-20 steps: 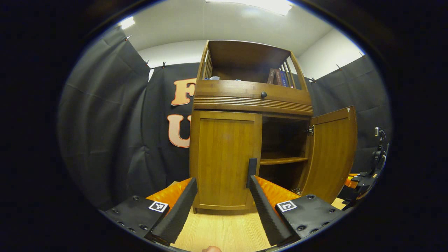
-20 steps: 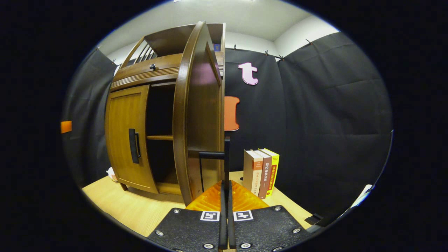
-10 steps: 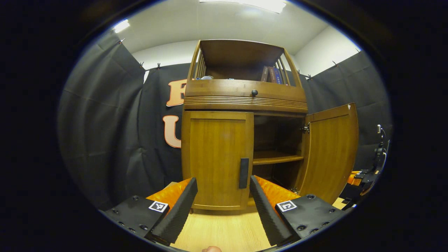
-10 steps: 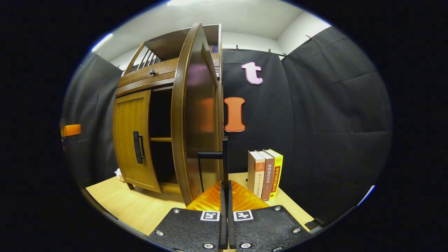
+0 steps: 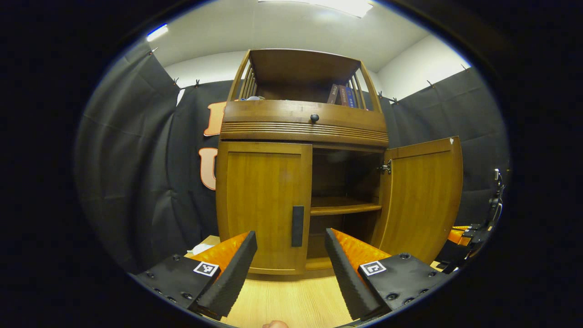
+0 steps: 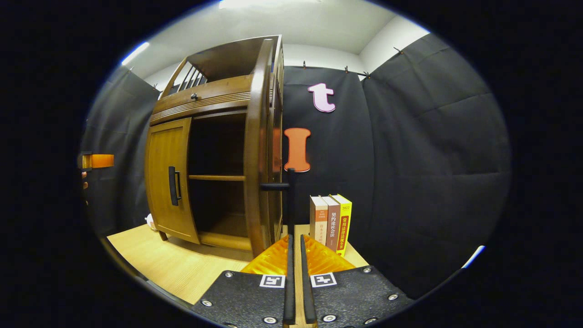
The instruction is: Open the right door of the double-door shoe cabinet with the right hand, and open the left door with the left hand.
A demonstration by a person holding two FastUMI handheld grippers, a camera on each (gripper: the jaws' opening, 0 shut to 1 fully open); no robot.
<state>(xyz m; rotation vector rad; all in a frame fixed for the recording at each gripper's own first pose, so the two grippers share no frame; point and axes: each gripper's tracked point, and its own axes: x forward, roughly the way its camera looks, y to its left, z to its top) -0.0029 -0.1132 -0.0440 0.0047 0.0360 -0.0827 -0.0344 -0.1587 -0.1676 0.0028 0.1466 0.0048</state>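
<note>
Two doors | left door (image 5: 262, 205) closed, ahead of left hand-held gripper (image 5: 291, 259)

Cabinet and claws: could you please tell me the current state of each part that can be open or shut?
Right door: wide open.
Left door: shut.
Drawer: shut.
Left claw: open, short of the left door's handle.
Right claw: open a slit, just below the right door's handle, apparently not gripping it.

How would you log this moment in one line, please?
right door: open | left door: shut | left gripper: open, short of left door handle | right gripper: by right door handle, grip unclear
</note>
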